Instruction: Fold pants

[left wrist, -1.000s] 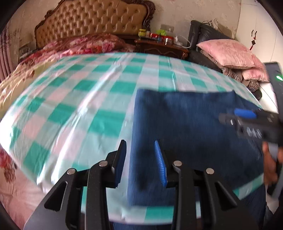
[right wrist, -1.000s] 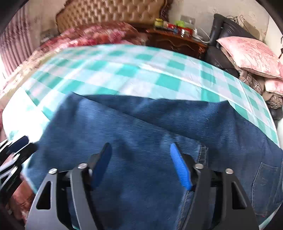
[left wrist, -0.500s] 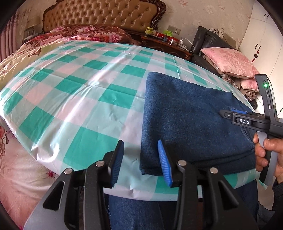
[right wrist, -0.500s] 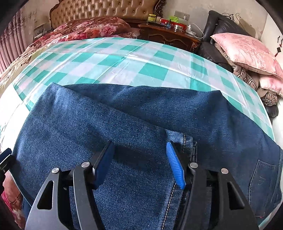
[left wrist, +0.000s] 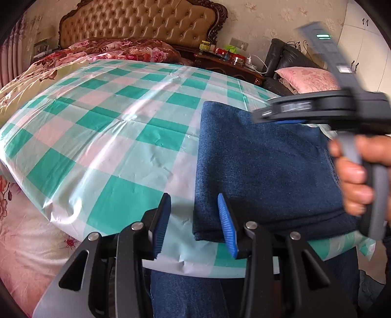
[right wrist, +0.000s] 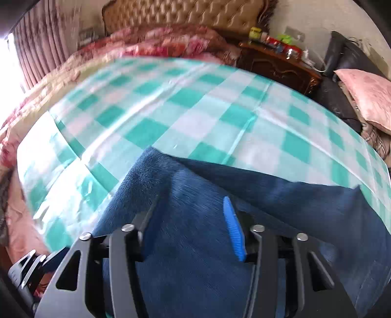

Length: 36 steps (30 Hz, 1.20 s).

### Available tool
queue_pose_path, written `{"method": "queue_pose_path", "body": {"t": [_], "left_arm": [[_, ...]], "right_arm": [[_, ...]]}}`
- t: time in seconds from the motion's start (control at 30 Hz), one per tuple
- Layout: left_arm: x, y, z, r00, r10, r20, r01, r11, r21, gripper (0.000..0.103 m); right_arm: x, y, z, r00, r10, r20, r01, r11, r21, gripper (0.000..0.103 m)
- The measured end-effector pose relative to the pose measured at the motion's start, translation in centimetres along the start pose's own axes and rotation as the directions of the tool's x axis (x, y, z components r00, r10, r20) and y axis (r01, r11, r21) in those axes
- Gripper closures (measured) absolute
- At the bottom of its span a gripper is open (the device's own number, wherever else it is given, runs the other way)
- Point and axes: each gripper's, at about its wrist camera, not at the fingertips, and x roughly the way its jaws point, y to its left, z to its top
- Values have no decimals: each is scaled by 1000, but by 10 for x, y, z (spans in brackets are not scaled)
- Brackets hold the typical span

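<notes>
Lengthwise — folded pants [left wrist: 264, 161] (dark denim) running toward the headboard [left wrist: 141, 23]

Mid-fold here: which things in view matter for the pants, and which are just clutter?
Job:
- folded jeans
- checked cloth beneath them
- left tool
- right tool, its jaws just closing

Lying about:
- pink pillow
- nightstand with bottles
- floral bedding

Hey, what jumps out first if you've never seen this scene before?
Dark blue jeans lie folded at the near right of a table under a green and white checked cloth. Behind stands a bed with a tufted tan headboard. The right tool hangs blurred above the jeans, gripped by a hand.
</notes>
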Motion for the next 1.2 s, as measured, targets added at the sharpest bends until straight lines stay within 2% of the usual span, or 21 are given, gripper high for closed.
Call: {"method": "queue_pose_path", "body": {"t": [0.1, 0.17, 0.37, 0.57, 0.63, 0.7, 0.73, 0.8, 0.9, 1.0, 1.2], "left_arm": [[-2, 1, -2, 1000, -11, 2, 11, 1000, -15, 63], [-4, 1, -5, 1000, -21, 7, 21, 1000, -17, 63], [-8, -1, -11, 999, -48, 15, 48, 999, -10, 67], [-9, -2, -13, 998, -53, 20, 53, 999, 1, 67], [-9, -2, -14, 998, -54, 22, 54, 999, 2, 67], [-9, -2, -14, 998, -62, 22, 62, 998, 3, 71], [-9, -2, -15, 997, -79, 17, 79, 997, -1, 78], [-10, -4, -16, 997, -74, 16, 74, 997, -2, 78], [-11, -5, -15, 997, -72, 16, 72, 997, -1, 81], [-11, -4, -15, 997, -76, 15, 76, 997, -9, 82], [-9, 0, -14, 997, -76, 16, 77, 996, -42, 75]], "right_arm": [[25, 3, 4, 1000, -14, -28, 14, 1000, 21, 62], [29, 4, 1, 999, -40, 4, 40, 999, 4, 62], [28, 2, -5, 998, -33, 46, 33, 999, 2, 59], [21, 3, -8, 996, -65, 54, 63, 997, 35, 47], [10, 3, -13, 992, -94, 82, 90, 995, 47, 43], [6, 2, -19, 990, -106, 90, 101, 993, 55, 37], [7, 3, -20, 991, -104, 82, 100, 993, 54, 37], [12, 4, -24, 991, -121, 62, 118, 992, 41, 34], [14, 5, -29, 986, -147, 82, 145, 989, 37, 29], [15, 2, -30, 985, -153, 85, 149, 988, 46, 23], [17, -3, -30, 987, -141, 82, 136, 988, 68, 20]]}}
